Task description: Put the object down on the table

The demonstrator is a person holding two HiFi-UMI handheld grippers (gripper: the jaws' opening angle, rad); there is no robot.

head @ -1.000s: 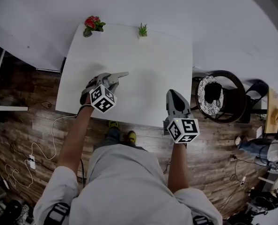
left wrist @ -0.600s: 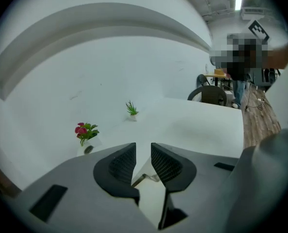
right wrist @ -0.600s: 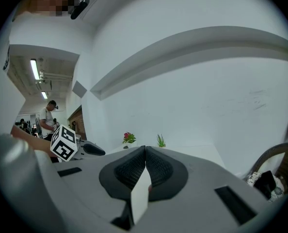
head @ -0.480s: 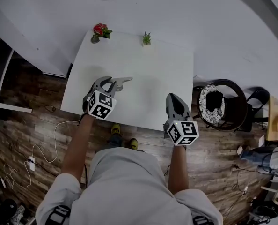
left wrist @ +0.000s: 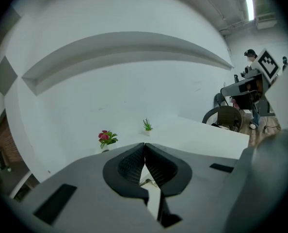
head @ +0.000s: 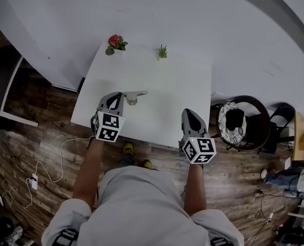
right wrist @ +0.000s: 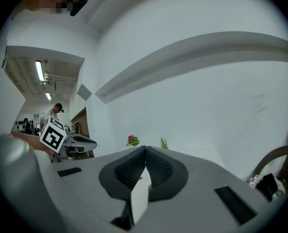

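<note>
A small grey metal object with a long thin arm lies on the white table, left of the middle. My left gripper hovers just left of it, near the table's front left. Its jaws are shut with nothing between them, and their tips meet in the left gripper view. A sliver of the grey object shows below the pads. My right gripper stands over the table's front right edge. It is also shut and empty, as the right gripper view shows.
A pot of red flowers and a small green plant stand at the table's far edge against the white wall. A dark round chair with a patterned cushion is to the right. A cable trails on the wood floor.
The left gripper's jaws have closed and it now stands a little back from the grey object, which lies on the table. The right gripper has kept its place.
</note>
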